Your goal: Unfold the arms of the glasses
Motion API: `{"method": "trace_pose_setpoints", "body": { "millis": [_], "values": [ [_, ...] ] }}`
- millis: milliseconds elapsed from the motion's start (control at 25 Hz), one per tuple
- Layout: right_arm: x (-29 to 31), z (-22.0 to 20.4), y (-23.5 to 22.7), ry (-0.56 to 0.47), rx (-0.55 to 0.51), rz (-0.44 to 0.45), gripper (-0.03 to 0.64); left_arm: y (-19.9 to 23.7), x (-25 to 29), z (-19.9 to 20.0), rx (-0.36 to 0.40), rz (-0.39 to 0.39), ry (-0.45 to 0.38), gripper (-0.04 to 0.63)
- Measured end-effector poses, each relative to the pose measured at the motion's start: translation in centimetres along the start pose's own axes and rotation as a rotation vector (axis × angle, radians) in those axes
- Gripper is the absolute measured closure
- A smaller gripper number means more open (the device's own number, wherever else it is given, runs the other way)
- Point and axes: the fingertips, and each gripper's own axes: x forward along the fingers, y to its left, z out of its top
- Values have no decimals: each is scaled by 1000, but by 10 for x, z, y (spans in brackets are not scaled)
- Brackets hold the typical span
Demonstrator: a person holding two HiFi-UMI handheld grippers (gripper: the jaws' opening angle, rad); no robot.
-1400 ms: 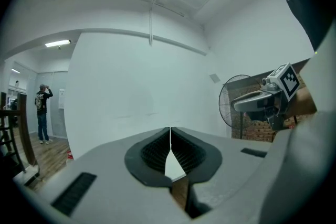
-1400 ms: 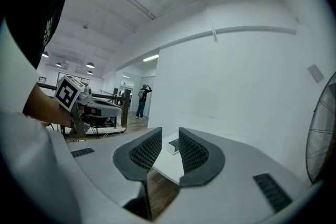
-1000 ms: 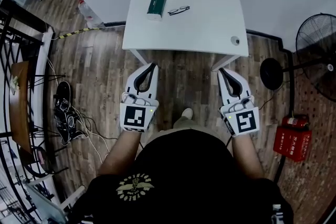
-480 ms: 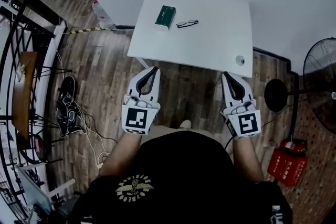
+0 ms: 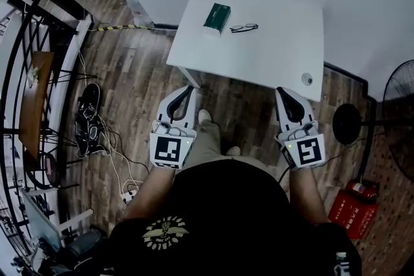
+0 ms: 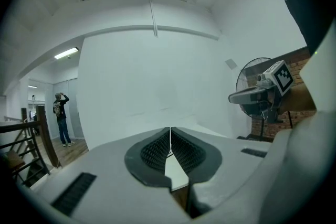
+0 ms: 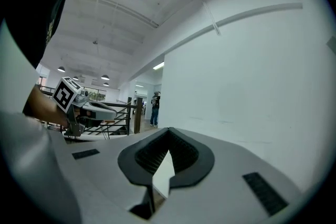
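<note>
A pair of dark-framed glasses (image 5: 244, 28) lies on the white table (image 5: 272, 48), just right of a green box (image 5: 217, 16). My left gripper (image 5: 188, 88) hangs over the wooden floor short of the table's near edge, jaws shut with nothing between them. My right gripper (image 5: 282, 91) is level with it near the table's near right corner, also shut and empty. In the left gripper view the left gripper (image 6: 169, 129) points at the white wall, tips meeting. The right gripper view shows the right gripper (image 7: 169, 130) closed the same way. The glasses are out of both gripper views.
A round hole (image 5: 306, 79) sits in the table's near right corner. A standing fan (image 5: 401, 119) and a red extinguisher (image 5: 352, 203) are at the right. Shoes (image 5: 87, 119) and cables lie on the floor left, beside a railing (image 5: 19, 29). A person (image 6: 61, 118) stands far off.
The table with glasses and box has shifted right and nearer in the head view. Both grippers have come closer to the table's near edge, still shut.
</note>
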Motion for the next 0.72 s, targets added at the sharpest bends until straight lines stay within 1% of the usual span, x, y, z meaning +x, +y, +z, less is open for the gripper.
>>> {"method": "trace_pose_setpoints", "body": {
  "millis": [160,280,400,520,720],
  "values": [
    [11,0,5,-16,0,-2,615,6,8,-4,0,-20,-6,583],
    [17,2,3,-29,-9,-16,615,10,22,-5,3,-50,-16,583],
    [28,2,-8,-33,-7,-45,615,12,43,-3,8,-85,-20,583],
    [35,6,-19,-13,-23,-72,616,12,58,5,34,-120,-39,583],
    [47,6,-34,-5,-12,-101,615,20,80,11,42,-142,-30,583]
  ]
}}
